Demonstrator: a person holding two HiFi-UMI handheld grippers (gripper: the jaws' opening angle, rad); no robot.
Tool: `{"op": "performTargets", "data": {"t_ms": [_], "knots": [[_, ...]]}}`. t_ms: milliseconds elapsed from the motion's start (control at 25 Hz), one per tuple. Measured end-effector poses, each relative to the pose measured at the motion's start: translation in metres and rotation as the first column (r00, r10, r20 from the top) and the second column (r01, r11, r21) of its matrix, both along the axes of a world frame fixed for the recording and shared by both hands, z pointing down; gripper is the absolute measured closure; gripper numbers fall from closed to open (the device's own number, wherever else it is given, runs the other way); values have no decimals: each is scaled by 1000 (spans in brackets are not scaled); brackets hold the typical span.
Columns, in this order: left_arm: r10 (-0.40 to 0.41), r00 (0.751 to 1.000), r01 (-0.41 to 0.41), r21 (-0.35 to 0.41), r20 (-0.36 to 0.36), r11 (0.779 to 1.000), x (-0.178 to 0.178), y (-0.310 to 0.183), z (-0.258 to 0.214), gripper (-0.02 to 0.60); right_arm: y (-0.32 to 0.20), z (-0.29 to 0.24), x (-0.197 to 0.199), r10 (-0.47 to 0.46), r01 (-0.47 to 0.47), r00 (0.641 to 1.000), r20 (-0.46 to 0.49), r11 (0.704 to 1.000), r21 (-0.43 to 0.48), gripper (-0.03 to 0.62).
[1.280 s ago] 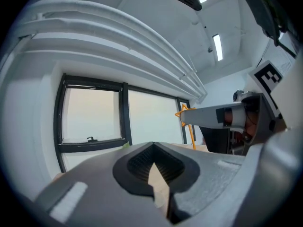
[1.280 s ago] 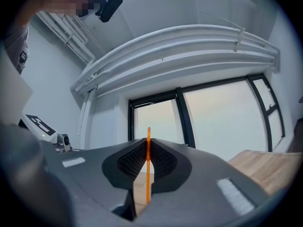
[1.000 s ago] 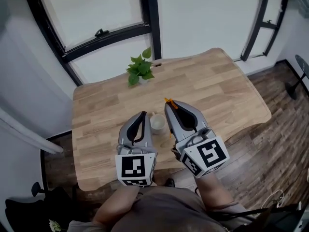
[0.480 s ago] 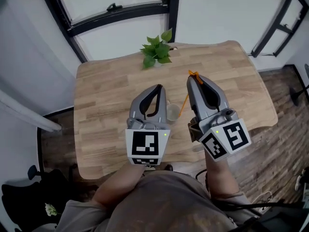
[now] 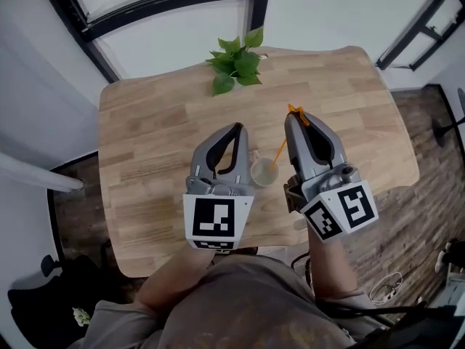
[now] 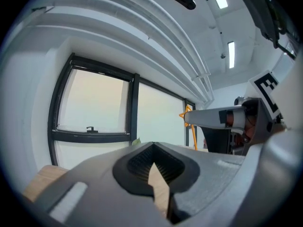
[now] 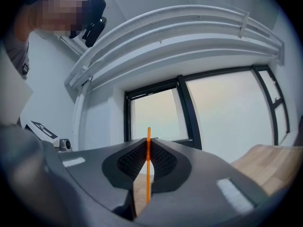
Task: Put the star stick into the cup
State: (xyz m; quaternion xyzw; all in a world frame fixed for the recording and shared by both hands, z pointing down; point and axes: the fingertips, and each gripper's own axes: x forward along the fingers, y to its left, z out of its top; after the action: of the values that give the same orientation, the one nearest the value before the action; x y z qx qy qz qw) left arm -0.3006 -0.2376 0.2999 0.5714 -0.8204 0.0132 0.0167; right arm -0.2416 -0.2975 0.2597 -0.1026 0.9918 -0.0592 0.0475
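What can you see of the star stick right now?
The stick is thin, orange and plastic-looking, with an outlined star at its top end. The right gripper is shut on it just below the star, so the star pokes out past the jaw tips. The stick is tilted, and its shaft slants down and left to the cup, where its lower end sits at or inside the mouth. Whether it touches the cup's bottom can't be told. Nothing else touches it.

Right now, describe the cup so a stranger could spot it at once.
Find the wooden table. Between the left hand-held gripper and the right hand-held gripper stands a small pale cup. It alone has the orange star stick slanting down to its mouth.
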Motion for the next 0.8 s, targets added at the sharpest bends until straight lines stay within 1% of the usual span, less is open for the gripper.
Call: {"op": "performTargets", "data": {"t_ms": [240, 360, 440, 600, 800], "knots": [[46, 996, -50, -55, -79, 997, -10, -14, 44, 581, -15, 59, -9, 34, -42, 994, -99, 996, -82, 549], [53, 992, -63, -85, -117, 994, -17, -20, 66, 581, -19, 90, -11, 41, -58, 989, -140, 991, -123, 549], [54, 989, -69, -106, -139, 992, -19, -22, 81, 581, -20, 106, -10, 44, -67, 987, -153, 987, -143, 549], [61, 985, -86, -151, -163, 985, -18, -24, 106, 581, -23, 129, -10, 53, -82, 984, -170, 982, -170, 549], [65, 979, -98, -169, -193, 981, -18, -28, 125, 581, -23, 152, -7, 54, -91, 981, -187, 976, -197, 549]]}}
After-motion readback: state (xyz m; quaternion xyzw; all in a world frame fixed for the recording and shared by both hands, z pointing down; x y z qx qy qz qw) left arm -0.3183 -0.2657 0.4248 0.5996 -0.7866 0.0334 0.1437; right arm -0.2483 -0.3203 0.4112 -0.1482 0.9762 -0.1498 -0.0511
